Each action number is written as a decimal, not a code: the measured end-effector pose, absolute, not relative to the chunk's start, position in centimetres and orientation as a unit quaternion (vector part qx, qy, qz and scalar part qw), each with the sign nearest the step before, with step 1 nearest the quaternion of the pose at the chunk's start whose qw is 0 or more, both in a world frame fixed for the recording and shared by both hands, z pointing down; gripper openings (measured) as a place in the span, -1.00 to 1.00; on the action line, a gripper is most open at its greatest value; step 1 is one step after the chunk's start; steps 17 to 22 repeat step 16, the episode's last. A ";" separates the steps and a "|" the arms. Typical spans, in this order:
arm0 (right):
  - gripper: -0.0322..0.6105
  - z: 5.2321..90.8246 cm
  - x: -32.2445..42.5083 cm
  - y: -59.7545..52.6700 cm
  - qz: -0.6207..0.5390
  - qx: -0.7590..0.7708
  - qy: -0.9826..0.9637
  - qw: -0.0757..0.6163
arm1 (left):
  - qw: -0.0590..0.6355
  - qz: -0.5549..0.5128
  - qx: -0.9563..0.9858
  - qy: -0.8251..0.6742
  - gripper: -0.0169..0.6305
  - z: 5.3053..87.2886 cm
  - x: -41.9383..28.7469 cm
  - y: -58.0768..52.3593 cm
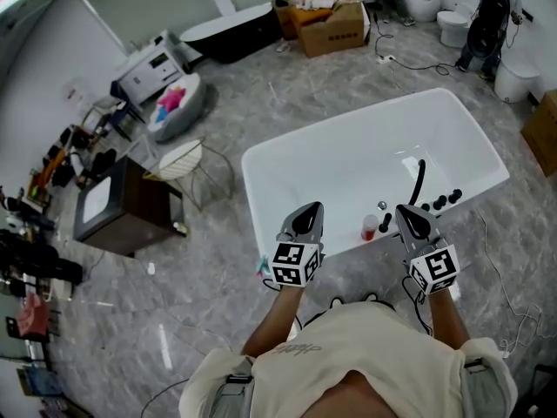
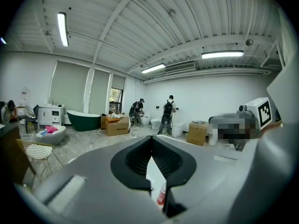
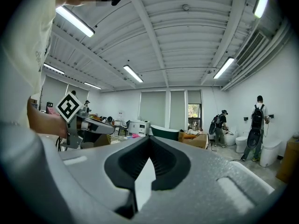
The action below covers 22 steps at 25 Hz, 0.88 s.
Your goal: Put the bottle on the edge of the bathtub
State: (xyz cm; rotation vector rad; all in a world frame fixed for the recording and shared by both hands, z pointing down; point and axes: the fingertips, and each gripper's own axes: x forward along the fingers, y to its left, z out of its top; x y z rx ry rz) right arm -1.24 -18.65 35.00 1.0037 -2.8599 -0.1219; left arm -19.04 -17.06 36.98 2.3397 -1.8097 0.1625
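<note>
A small red bottle with a white cap (image 1: 369, 227) stands upright on the near edge of the white bathtub (image 1: 287, 159). My left gripper (image 1: 307, 212) hovers just left of the bottle, jaws shut and empty. My right gripper (image 1: 411, 214) hangs just right of it, over the tub's rim, also shut with nothing held. In the left gripper view the shut jaws (image 2: 152, 141) point level across the room, and the bottle (image 2: 161, 195) shows through the gap beneath them. The right gripper view shows shut jaws (image 3: 149, 143) with only white tub surface below.
A black faucet (image 1: 419, 181) and black knobs (image 1: 441, 201) sit on the tub rim at right. A dark cabinet (image 1: 122, 209) and a wire chair (image 1: 187, 159) stand left of the tub. A cardboard box (image 1: 332, 26), toilets (image 1: 452, 26) and people (image 2: 167, 115) are at the far wall.
</note>
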 end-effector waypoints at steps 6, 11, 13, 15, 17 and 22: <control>-0.90 36.3 -1.0 -18.2 -0.031 0.335 -0.940 0.060 | 0.087 0.077 0.784 -0.610 -0.90 38.0 -18.9 -16.0; -0.90 36.8 -0.9 -17.4 -0.028 0.341 -0.938 0.062 | 0.097 0.074 0.778 -0.616 -0.90 38.7 -19.6 -15.1; -0.90 37.0 -1.0 -17.2 -0.026 0.343 -0.937 0.058 | 0.099 0.075 0.778 -0.616 -0.90 39.1 -19.7 -14.8; -0.90 36.9 -1.0 -17.0 -0.032 0.344 -0.936 0.063 | 0.102 0.077 0.779 -0.613 -0.90 39.6 -19.5 -14.6; -0.90 36.8 -1.0 -17.0 -0.036 0.344 -0.936 0.066 | 0.105 0.077 0.780 -0.612 -0.90 39.9 -19.3 -14.5; -0.90 36.8 -1.0 -17.0 -0.036 0.344 -0.936 0.066 | 0.105 0.077 0.780 -0.612 -0.90 39.9 -19.3 -14.5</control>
